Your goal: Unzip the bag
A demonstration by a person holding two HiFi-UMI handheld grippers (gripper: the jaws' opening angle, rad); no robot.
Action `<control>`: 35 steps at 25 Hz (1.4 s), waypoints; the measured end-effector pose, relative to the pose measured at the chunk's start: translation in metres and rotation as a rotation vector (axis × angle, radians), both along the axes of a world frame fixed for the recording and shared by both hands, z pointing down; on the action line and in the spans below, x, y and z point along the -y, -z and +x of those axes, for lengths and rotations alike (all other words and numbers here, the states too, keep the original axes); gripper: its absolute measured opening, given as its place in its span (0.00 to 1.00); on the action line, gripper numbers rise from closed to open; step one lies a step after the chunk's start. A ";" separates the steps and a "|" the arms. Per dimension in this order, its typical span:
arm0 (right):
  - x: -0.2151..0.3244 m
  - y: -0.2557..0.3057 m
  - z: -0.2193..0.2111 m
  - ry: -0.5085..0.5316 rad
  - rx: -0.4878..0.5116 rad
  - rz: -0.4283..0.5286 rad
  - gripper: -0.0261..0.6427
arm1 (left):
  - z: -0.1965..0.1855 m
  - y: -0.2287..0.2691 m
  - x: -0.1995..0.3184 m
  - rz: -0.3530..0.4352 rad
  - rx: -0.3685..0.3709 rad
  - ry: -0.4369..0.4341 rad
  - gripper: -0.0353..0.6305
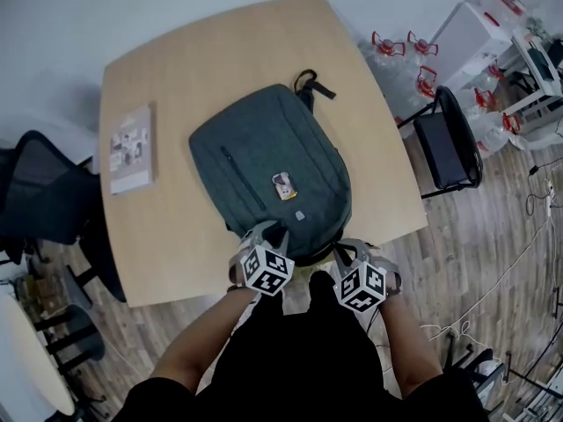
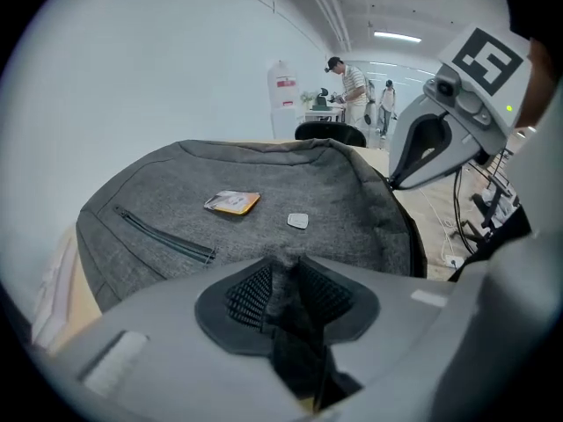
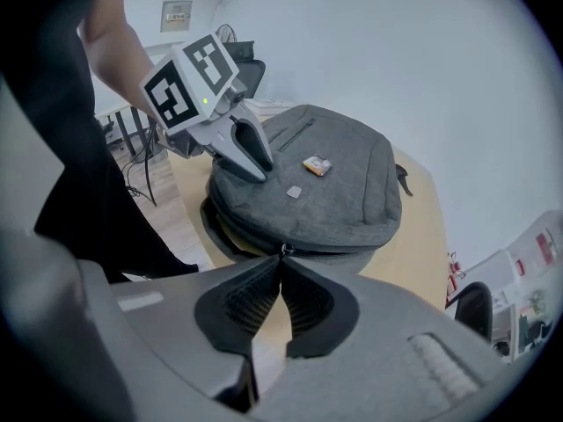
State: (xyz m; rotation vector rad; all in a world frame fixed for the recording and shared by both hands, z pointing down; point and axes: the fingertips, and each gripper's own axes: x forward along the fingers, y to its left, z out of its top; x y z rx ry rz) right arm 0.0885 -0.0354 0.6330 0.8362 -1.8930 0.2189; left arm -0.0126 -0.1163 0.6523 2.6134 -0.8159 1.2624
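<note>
Right gripper view shows the right gripper [image 3: 281, 262] with its pads together at the tips on the small metal zipper pull [image 3: 283, 250], which sits on the near rim of the grey bag [image 3: 343, 200]. At the pull's nine o'clock the seam gapes, while at its three o'clock it looks shut. Left gripper view has the left gripper [image 2: 283, 278] clamped on a pinched fold of the bag's top panel, with grey cloth standing up between the ribbed pads. The step in hand, as I judge it, is drawing the pull along the teeth while the other gripper anchors the cloth. To do it well, hold the fold taut and drawn away from the direction of travel, so the track lies straight. Run the pull along the line of the seam, low rather than lifted, follow the curve at the corner, and ease off if cloth bunches ahead of the slider. A thin tab may slip from pads that meet only at the tips, so a steady draw should serve better than a jerk. Seen from the head view, the bag lies flat on the wooden table [image 1: 158, 262] at twelve o'clock of both grippers. The left gripper is on the bag's six o'clock edge and the right gripper just beside it at five o'clock.
</note>
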 end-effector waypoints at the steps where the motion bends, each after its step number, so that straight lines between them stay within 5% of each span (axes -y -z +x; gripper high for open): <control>1: -0.002 -0.001 0.000 -0.008 0.002 -0.004 0.06 | 0.004 0.001 0.001 -0.002 -0.012 0.022 0.22; 8: -0.008 -0.002 0.001 -0.080 0.012 -0.015 0.06 | 0.027 0.008 0.014 -0.109 -0.125 0.169 0.18; 14: -0.007 -0.001 0.007 -0.149 0.013 -0.015 0.06 | 0.032 0.013 0.035 -0.265 -0.331 0.363 0.06; 22: -0.011 -0.008 0.003 -0.195 0.016 -0.028 0.06 | 0.043 0.020 0.025 -0.326 -0.390 0.260 0.14; 25: -0.010 -0.009 0.005 -0.210 0.016 -0.023 0.06 | 0.050 0.033 0.011 -0.355 -0.392 0.118 0.22; 27: -0.011 -0.010 0.006 -0.215 0.018 -0.020 0.06 | 0.048 0.045 -0.003 -0.298 -0.341 -0.054 0.26; 32: -0.011 -0.010 0.006 -0.216 0.018 -0.015 0.06 | 0.017 0.049 -0.029 -0.002 -0.043 -0.648 0.36; 35: -0.011 -0.012 0.006 -0.221 0.020 -0.016 0.06 | -0.011 0.039 -0.037 0.077 0.076 -0.924 0.41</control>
